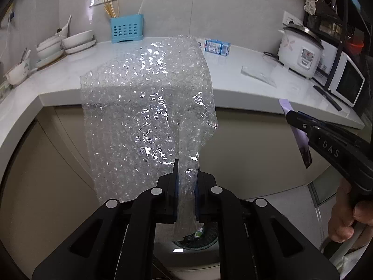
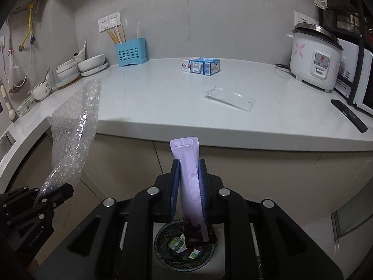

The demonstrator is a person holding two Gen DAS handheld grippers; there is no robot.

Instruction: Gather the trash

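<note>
Right tongs (image 2: 189,184) pinching lilac sachet (image 2: 188,175), long axis upright, sealed end up, above mesh bin (image 2: 163,254). Left tongs (image 1: 186,184) pinching bubble wrap (image 1: 144,107), sheet rising upward.

White countertop (image 2: 163,107) carries: blue carton (image 2: 204,66), clear plastic wrapper (image 2: 229,99), rice cooker (image 2: 317,58), blue utensil holder (image 2: 131,52), stacked bowls (image 2: 81,67), black remote (image 2: 349,115). Mesh bin (image 2: 184,252) sits on floor below.

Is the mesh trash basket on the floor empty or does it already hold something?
Not empty. The mesh trash basket holds small green-and-white wrappers in the right wrist view.
</note>
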